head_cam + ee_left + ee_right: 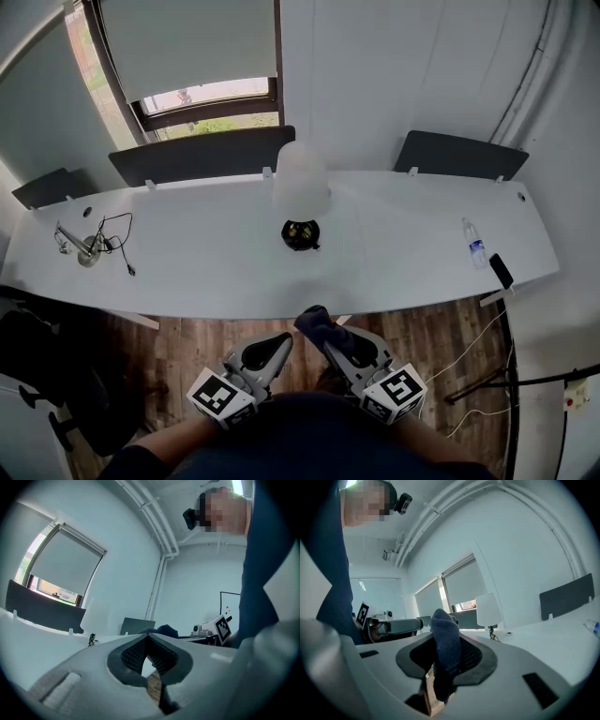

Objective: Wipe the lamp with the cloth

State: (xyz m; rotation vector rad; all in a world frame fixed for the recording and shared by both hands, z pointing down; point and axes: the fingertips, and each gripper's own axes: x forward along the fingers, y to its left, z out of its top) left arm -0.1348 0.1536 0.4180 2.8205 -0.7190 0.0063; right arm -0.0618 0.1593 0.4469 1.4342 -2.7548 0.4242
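Observation:
The lamp (300,180) has a white shade and a black base (300,234) and stands mid-desk on the long white desk (216,272). Both grippers hang low in front of the desk edge, well short of the lamp. My right gripper (327,337) is shut on a dark blue cloth (314,322), which bunches out above its tips. In the right gripper view the cloth (443,625) fills the jaws of my right gripper (446,643), with the lamp (488,610) far ahead. My left gripper (283,340) is shut on nothing. The left gripper view shows that gripper (149,639), the lamp (95,616) and the cloth (166,631).
A water bottle (475,246) and a black phone (502,270) lie at the desk's right end. A black cable with a metal fitting (92,246) sits at its left end. Dark partition panels (202,155) line the far edge. A dark chair (47,370) stands at my left.

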